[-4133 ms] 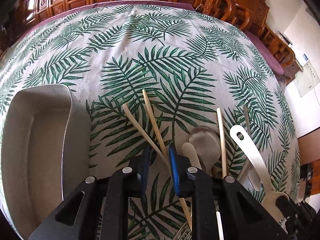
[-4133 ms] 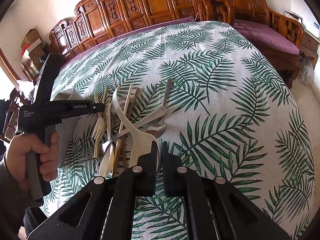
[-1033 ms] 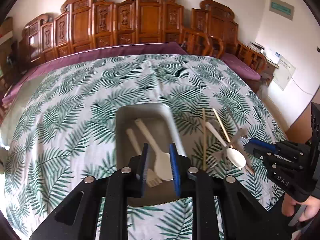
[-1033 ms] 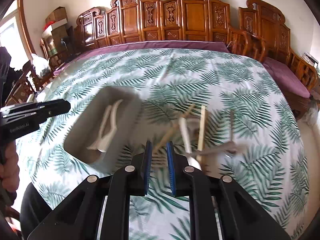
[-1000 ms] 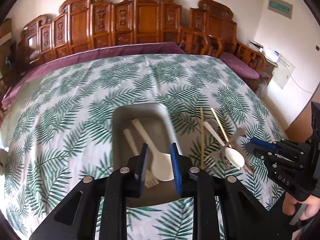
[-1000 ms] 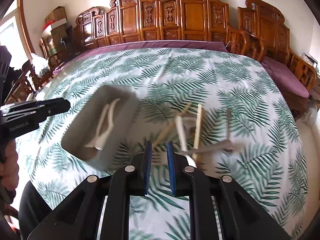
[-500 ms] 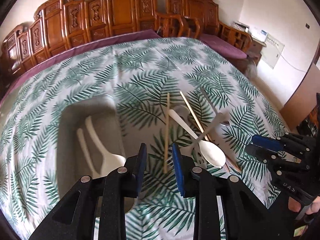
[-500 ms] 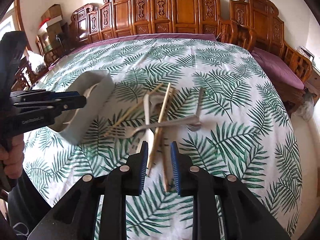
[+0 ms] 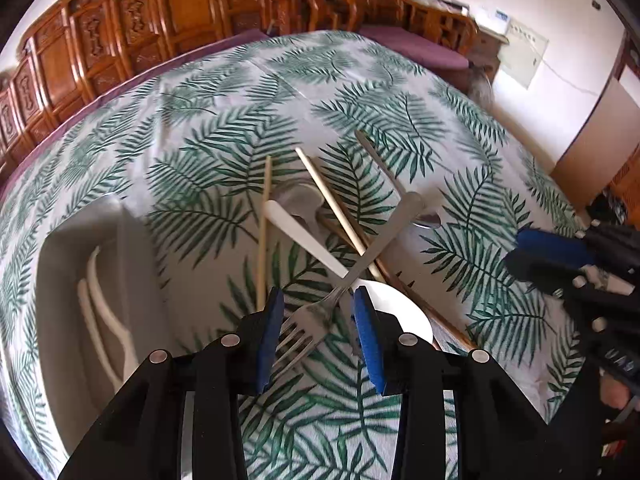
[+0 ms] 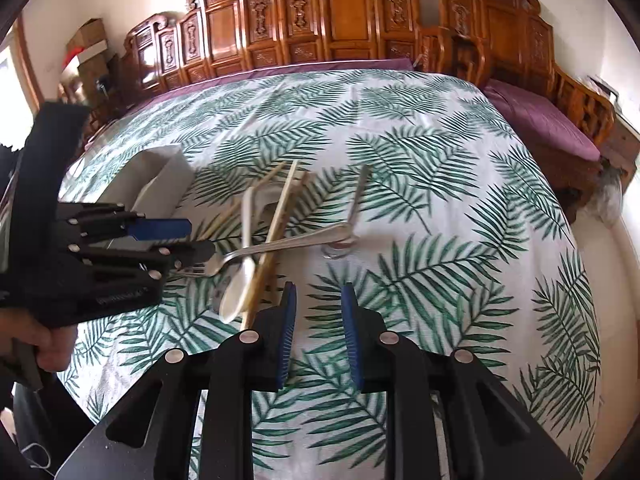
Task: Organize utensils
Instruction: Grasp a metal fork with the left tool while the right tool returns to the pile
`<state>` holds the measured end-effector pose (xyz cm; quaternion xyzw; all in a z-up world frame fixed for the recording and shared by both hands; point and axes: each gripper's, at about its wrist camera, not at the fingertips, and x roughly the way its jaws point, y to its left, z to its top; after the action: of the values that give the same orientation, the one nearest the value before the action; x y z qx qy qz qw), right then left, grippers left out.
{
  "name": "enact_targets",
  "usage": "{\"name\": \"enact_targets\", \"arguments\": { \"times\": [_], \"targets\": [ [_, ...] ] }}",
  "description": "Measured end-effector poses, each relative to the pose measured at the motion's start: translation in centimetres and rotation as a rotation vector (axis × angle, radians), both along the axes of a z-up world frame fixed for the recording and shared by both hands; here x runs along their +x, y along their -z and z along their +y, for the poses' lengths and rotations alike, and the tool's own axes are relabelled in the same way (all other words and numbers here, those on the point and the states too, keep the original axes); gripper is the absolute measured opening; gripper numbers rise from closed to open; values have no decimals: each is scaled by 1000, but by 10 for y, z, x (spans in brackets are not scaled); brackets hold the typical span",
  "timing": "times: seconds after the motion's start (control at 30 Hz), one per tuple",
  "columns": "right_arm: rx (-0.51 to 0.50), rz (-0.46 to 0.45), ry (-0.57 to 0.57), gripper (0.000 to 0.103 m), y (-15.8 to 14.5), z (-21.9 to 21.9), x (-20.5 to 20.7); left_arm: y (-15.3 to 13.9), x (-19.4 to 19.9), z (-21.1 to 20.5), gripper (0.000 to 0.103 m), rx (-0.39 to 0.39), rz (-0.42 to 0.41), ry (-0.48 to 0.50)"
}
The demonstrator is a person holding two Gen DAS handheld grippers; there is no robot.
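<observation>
Counter: I see one broad counter under a white cloth printed with green palm fronds; carved wooden chairs line its far side.
Tray: my grey tray sits at the left of the pile, with two pale utensils lying lengthwise inside.
Pile: the loose utensils lie crossed in a heap near the middle, just right of the tray.
Left claw: my left claw hangs over the near end of the pile; its blue pads have just been spreading and stand apart, with the fork's tines between them, not pinched.
Right claw: my right claw stands spread over bare cloth, just beside the pile, with nothing between the pads.
Fork: the metal fork lies diagonally across the heap.
White spoon: the white spoon lies under the fork, bowl toward me.
Chopsticks: the wooden chopsticks run away from me, one chopstick apart at the left.
Metal spoon: a metal spoon lies at the right edge.
</observation>
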<state>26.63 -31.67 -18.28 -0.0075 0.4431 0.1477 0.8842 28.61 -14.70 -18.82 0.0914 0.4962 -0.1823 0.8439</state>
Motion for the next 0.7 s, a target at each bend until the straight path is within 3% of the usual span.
{"name": "enact_targets", "arguments": {
  "times": [0.27,0.7],
  "targets": [
    [43,-3,30,25,-7,-15,5,18,14,-13,34,8,54,42],
    [69,0,31,25,-8,-20,7,29,24,-22,23,-12,97,38]
  ]
}}
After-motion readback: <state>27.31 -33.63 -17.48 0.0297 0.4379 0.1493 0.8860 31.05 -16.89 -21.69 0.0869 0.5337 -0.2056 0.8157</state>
